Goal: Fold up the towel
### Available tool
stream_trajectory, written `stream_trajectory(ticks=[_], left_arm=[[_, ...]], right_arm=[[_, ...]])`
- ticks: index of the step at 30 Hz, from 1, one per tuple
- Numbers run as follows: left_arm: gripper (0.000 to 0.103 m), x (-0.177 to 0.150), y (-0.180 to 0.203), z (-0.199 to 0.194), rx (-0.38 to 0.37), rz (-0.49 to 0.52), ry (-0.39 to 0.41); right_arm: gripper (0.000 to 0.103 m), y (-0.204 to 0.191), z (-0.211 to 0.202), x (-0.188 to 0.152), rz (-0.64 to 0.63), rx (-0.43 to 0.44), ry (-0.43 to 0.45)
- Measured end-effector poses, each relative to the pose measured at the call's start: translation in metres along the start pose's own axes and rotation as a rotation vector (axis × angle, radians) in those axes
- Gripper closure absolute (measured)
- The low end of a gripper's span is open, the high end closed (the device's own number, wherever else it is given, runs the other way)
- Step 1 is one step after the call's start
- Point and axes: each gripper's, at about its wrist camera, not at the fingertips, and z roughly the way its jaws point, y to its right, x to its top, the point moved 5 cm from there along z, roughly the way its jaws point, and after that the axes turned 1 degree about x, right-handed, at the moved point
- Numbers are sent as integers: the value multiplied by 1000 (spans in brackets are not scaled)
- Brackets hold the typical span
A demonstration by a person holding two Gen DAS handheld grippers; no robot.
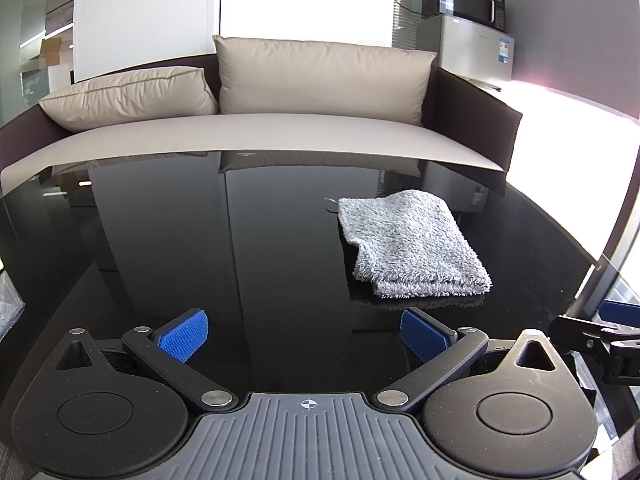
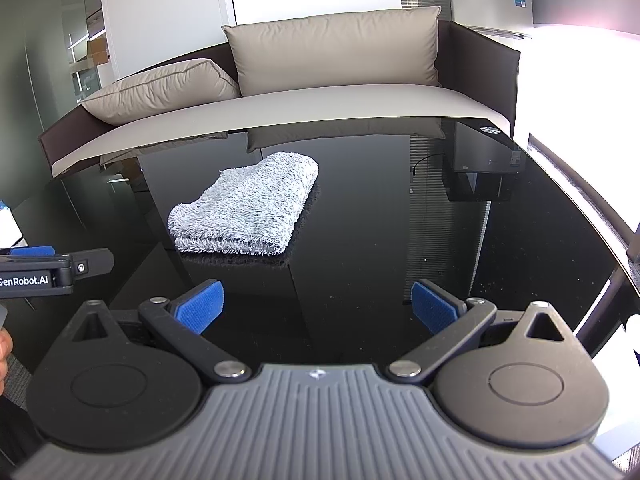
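Observation:
A grey fluffy towel [image 1: 412,242] lies folded into a small thick rectangle on the glossy black table [image 1: 240,240]. In the left wrist view it sits ahead and to the right of my left gripper [image 1: 304,336], which is open with blue pads wide apart and nothing between them. In the right wrist view the towel [image 2: 244,204] lies ahead and to the left of my right gripper [image 2: 318,308], also open and holding nothing. Both grippers are back near the table's front edge, apart from the towel. The other gripper shows at each view's side edge.
A beige sofa [image 1: 280,136] with two cushions stands right behind the table's far edge. A small fridge [image 1: 476,44] with a microwave [image 1: 464,2] on top is at the back right. A metal post [image 1: 600,280] rises at the right.

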Motion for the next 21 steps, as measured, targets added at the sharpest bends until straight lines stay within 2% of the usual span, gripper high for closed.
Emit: stream_trajectory(ticks=[21], left_arm=[[1, 0, 2, 0, -11, 12, 13]], right_arm=[[1, -3, -1, -2, -9, -1, -4]])
